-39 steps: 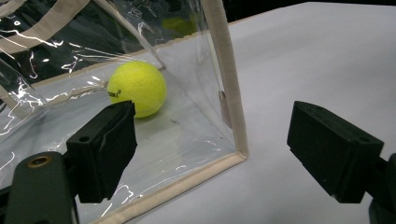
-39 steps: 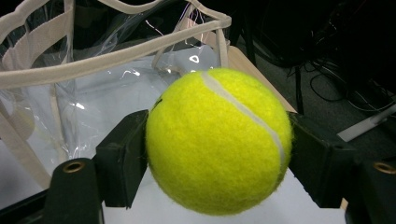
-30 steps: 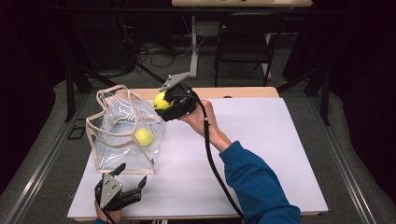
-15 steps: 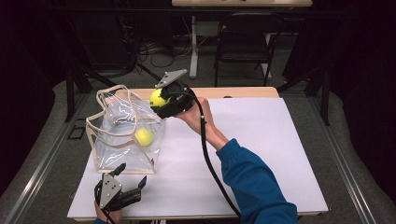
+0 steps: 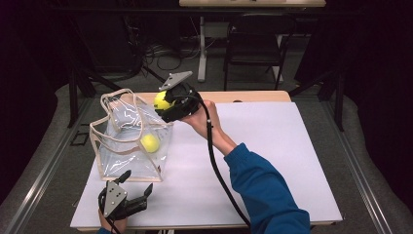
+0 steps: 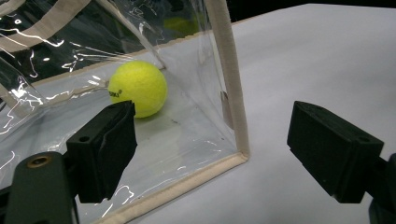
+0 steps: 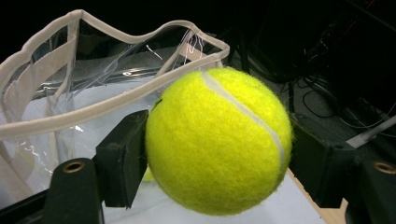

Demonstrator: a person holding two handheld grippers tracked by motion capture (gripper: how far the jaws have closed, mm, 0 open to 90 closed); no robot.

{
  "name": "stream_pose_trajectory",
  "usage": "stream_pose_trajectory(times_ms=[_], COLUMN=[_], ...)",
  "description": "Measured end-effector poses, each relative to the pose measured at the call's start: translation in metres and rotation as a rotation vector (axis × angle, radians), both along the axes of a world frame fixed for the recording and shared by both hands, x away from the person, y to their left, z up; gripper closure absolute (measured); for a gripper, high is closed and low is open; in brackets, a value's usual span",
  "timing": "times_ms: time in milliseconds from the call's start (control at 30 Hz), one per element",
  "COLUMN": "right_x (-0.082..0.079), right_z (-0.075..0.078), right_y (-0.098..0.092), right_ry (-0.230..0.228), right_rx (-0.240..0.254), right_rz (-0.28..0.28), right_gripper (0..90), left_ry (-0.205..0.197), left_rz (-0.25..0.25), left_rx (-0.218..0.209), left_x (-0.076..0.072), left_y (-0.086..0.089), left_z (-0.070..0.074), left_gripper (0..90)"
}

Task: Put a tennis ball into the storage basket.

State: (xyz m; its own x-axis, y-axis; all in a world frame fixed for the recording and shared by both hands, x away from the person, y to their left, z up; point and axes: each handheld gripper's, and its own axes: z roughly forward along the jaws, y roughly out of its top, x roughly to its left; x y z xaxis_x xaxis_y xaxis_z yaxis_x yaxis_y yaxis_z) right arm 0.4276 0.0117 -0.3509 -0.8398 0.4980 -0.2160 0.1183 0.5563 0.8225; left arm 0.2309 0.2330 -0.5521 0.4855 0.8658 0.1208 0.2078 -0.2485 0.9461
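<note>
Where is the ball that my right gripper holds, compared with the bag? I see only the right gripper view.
Observer: In the high view, the held tennis ball hangs by the far right top edge of the clear bag, not yet inside.
Operator: Is something in the bag already?
Observer: Yes. The left gripper view shows a second tennis ball lying on the bag's floor.
Operator: What does my left gripper do?
Observer: The left gripper sits at the near table edge by the bag's near corner, jaws wide open, holding nothing.
Operator: Does it touch the bag?
Observer: I cannot tell; in its own view the bag's beige corner seam stands between the jaws, apart from the pads.
</note>
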Motion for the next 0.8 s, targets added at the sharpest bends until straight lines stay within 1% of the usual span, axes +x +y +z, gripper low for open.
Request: stream_pose_trajectory(times_ms=[67,200,367,467,800], right_x=[0.000,-0.002,-0.002,-0.003,-0.004], right_z=[0.001,0.003,0.006,0.008,0.011], right_y=[0.001,0.002,0.006,0.007,0.017], right_ry=[-0.004,-0.009,-0.010,-0.013,-0.019], right_rx=[-0.001,0.018,0.018,0.028,0.037], right_rz=[-0.002,0.001,0.008,0.011,0.024], right_gripper=[26.1,26.1,26.0,26.1,26.1], left_ry=[0.000,-0.003,-0.003,-0.002,-0.002], left_rz=[-0.001,-0.001,0.000,-0.003,-0.005], left_rx=[0.003,0.003,0.004,0.004,0.001], left_x=[0.000,-0.001,0.000,-0.001,-0.001], left_y=[0.000,0.000,0.001,0.000,0.001], left_z=[0.000,0.001,0.000,0.001,0.001], left_gripper=[15.9,16.0,16.0,16.0,16.0])
